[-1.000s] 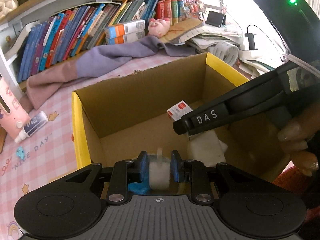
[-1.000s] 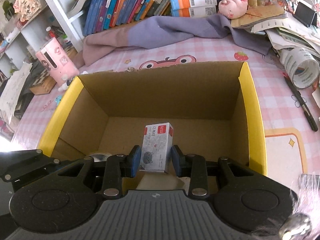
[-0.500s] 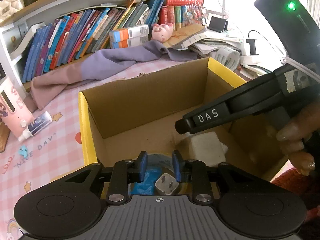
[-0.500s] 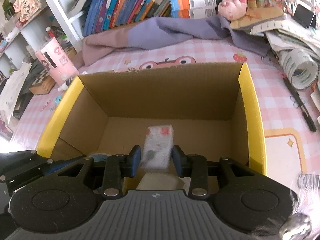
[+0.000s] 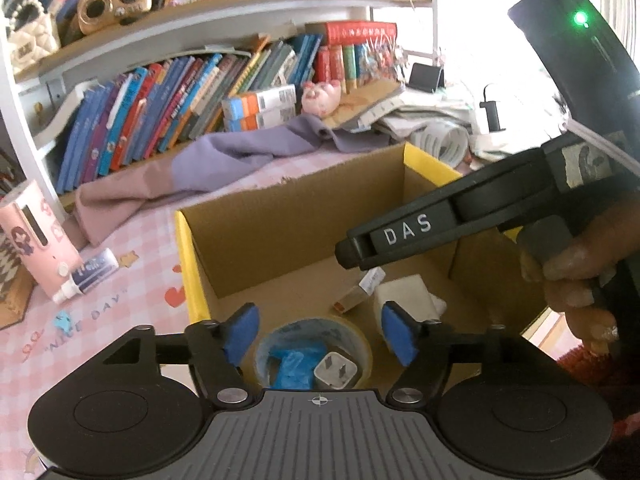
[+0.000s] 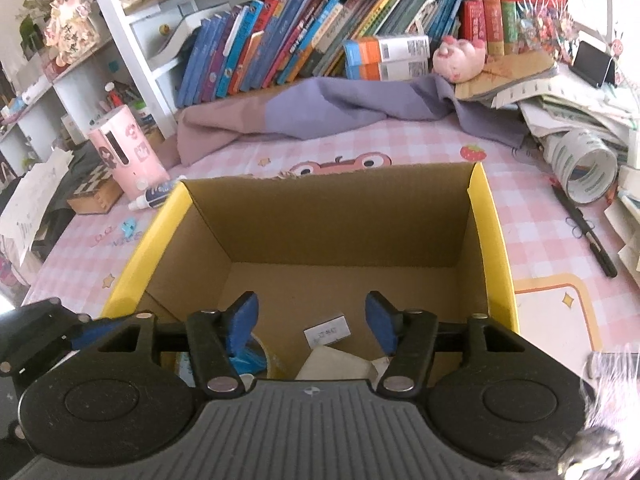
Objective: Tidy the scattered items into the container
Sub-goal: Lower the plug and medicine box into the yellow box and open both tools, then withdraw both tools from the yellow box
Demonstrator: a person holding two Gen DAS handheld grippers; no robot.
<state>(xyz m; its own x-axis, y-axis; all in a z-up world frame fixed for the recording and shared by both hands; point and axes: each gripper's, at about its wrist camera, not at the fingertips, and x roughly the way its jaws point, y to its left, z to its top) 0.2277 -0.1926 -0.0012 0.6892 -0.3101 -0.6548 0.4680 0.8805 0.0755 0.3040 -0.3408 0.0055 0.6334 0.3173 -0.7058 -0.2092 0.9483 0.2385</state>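
Note:
A cardboard box with yellow rims (image 5: 188, 264) (image 6: 490, 240) stands on the pink checked table. Both grippers hover over its near end. My left gripper (image 5: 318, 332) is open and empty above a tape roll (image 5: 360, 340) that holds a white charger plug (image 5: 335, 370) and a blue item (image 5: 294, 364). My right gripper (image 6: 312, 320) is open and empty above a small white carton (image 6: 328, 330) lying on the box floor beside a white packet (image 6: 336, 362). The carton (image 5: 360, 292) and packet (image 5: 408, 296) also show in the left wrist view, under the right gripper's black body (image 5: 440, 228).
A small tube (image 6: 154, 196) and a pink canister (image 6: 126, 148) lie left of the box, with a blue clip (image 6: 129, 228) nearby. A purple cloth (image 6: 340, 108), a tape roll (image 6: 586, 164), a black pen (image 6: 588, 236) and paper piles sit behind and right. Bookshelves stand at the back.
Both grippers opened. The left one dropped the white charger plug into the tape roll; the right one dropped the small carton onto the box floor. Both rose a little.

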